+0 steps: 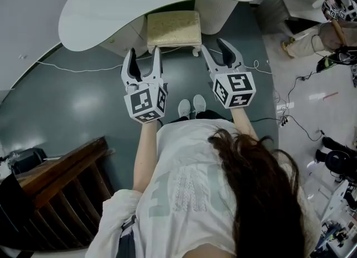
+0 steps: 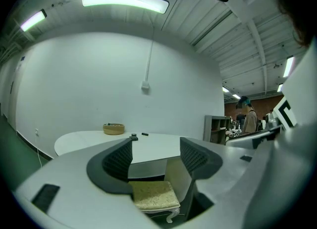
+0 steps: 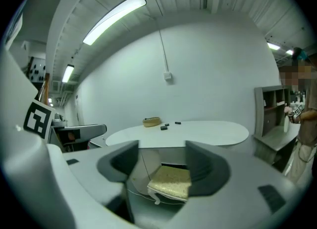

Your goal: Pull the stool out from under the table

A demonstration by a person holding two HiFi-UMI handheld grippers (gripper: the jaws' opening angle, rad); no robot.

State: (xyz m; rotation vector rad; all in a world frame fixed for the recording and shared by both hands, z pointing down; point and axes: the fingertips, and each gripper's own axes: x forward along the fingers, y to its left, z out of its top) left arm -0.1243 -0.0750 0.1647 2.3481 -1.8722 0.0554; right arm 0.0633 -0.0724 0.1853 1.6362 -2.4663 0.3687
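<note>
A stool (image 1: 173, 29) with a beige cushion and white legs stands partly under the white curved table (image 1: 111, 5), its front half sticking out. My left gripper (image 1: 145, 61) hovers just in front of the stool's left front corner, its jaws open and empty. My right gripper (image 1: 223, 53) hangs off the stool's right front corner, also open with nothing between its fingers. In the left gripper view the stool (image 2: 153, 195) shows low between the open jaws of the left gripper (image 2: 156, 158). In the right gripper view the stool (image 3: 171, 181) lies beyond the right gripper (image 3: 162, 162).
A white cable (image 1: 83, 70) runs over the dark floor left of the stool. A dark wooden railing (image 1: 56, 195) stands at lower left. My white shoes (image 1: 191, 106) are behind the grippers. A basket (image 2: 113, 129) and small dark items sit on the tabletop. Shelving (image 1: 301, 0) stands right.
</note>
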